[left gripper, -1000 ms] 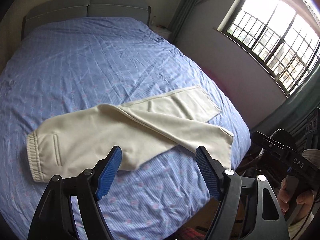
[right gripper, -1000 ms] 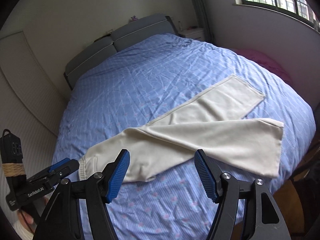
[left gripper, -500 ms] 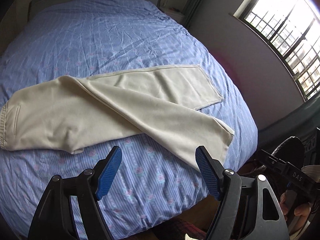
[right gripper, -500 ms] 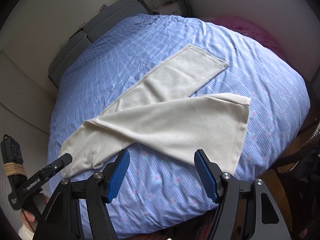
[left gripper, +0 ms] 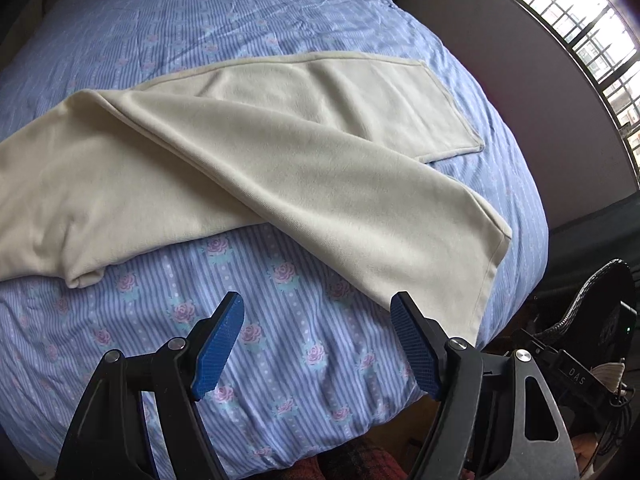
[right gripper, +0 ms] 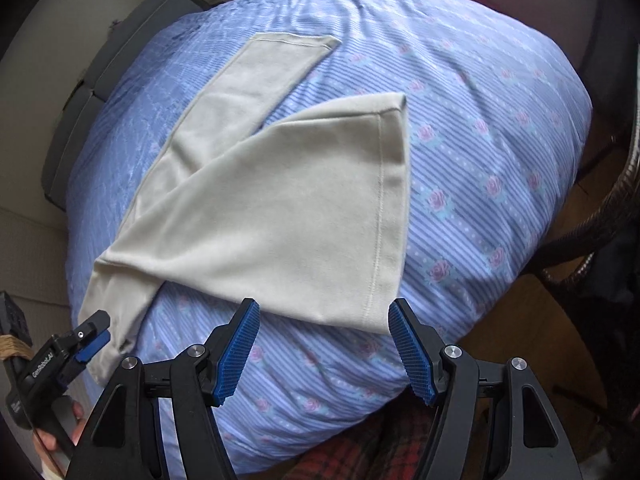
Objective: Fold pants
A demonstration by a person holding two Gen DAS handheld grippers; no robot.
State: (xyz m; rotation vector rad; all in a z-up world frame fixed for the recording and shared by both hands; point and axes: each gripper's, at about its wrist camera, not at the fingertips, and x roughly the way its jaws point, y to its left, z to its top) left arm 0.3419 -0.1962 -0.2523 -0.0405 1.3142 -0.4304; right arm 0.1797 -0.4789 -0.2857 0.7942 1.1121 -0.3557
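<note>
Cream pants (left gripper: 248, 168) lie flat on the blue floral bed cover (left gripper: 280, 340), legs spread in a V toward the right; they also show in the right wrist view (right gripper: 280, 200). My left gripper (left gripper: 318, 320) is open and empty, just above the cover below the near leg. My right gripper (right gripper: 324, 324) is open and empty, its tips right at the near leg's hem corner (right gripper: 380, 312). The left gripper also shows in the right wrist view (right gripper: 86, 340) near the waist end.
A grey headboard (right gripper: 100, 80) is at the far end of the bed. A window (left gripper: 592, 28) and grey wall stand to the right. A fan (left gripper: 600, 304) and wooden floor (right gripper: 520, 320) lie off the bed's near right corner.
Both grippers have moved down and closer to the pants. The right gripper now sits at the near leg's hem. Both stay open.
</note>
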